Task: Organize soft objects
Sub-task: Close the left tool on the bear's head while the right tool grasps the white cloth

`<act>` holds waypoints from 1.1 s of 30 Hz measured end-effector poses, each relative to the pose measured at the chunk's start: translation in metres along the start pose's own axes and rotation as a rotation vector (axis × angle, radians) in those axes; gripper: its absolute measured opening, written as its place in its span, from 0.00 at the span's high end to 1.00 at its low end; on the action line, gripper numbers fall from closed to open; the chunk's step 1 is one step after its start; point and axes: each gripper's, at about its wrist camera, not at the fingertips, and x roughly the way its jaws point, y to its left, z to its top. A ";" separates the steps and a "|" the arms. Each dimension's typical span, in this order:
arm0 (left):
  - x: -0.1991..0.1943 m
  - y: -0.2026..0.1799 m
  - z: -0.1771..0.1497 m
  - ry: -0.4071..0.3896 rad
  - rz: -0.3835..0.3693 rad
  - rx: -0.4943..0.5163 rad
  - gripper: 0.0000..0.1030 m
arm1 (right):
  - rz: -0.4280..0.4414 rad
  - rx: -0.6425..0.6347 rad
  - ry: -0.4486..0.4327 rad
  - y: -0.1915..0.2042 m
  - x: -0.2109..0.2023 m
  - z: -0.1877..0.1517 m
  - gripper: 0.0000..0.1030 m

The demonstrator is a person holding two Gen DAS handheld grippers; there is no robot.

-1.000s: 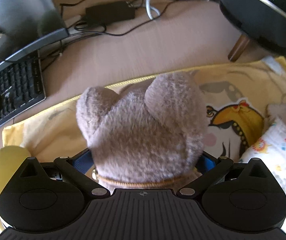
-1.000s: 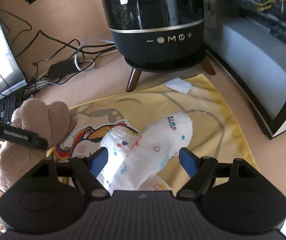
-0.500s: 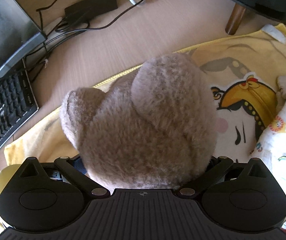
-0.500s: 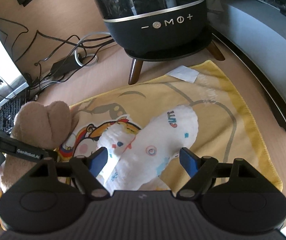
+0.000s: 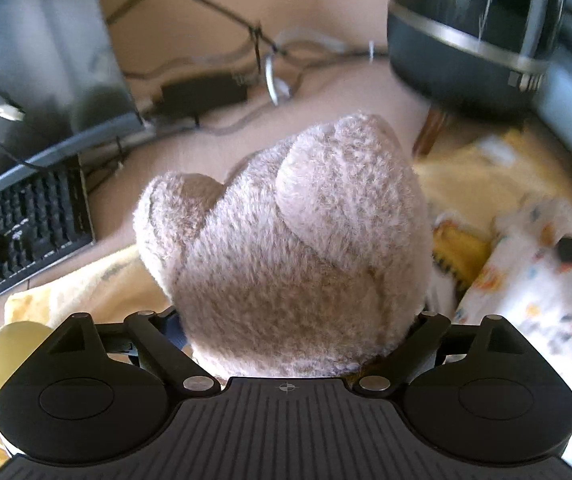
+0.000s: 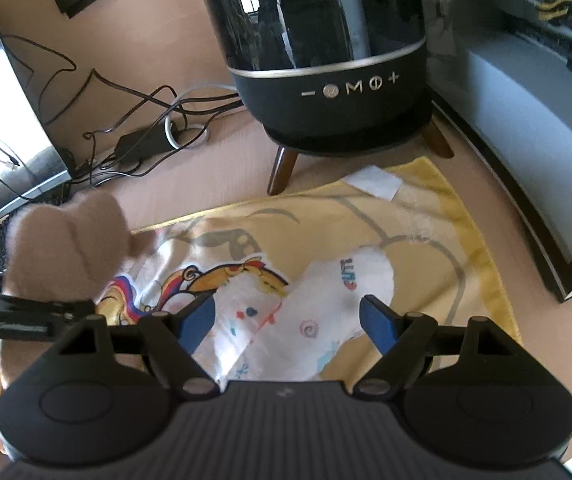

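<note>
Your left gripper (image 5: 298,332) clamps the brown plush (image 5: 286,240); carry it low over the yellow towel (image 6: 426,216)'s left edge; right gripper (image 6: 288,320) gapes wide, seemingly astride the white plush (image 6: 318,312)

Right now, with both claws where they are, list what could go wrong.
1. The left claw grips the brown plush toy only at its lower end; the bulk overhangs, so it might slip out or sag.
2. The toy fills the left wrist view, hiding whatever lies under it.
3. The right claw is open around the white printed cloth roll; closing may also pinch the yellow towel beneath and drag it toward the black speaker.
</note>
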 end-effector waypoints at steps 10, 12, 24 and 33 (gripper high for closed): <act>-0.029 -0.001 -0.023 -0.324 -0.050 -0.103 0.09 | -0.064 -0.096 -0.068 0.026 -0.023 0.008 0.22; -0.021 -0.003 -0.033 -0.326 -0.039 -0.110 0.09 | -0.079 -0.126 -0.066 0.031 -0.025 0.005 0.22; -0.039 0.022 -0.077 -0.345 -0.097 -0.207 0.09 | -0.102 -0.172 0.011 0.038 -0.006 -0.016 0.21; -0.048 0.015 -0.082 -0.347 -0.102 -0.145 0.09 | -0.108 -0.176 0.073 0.037 0.016 -0.025 0.19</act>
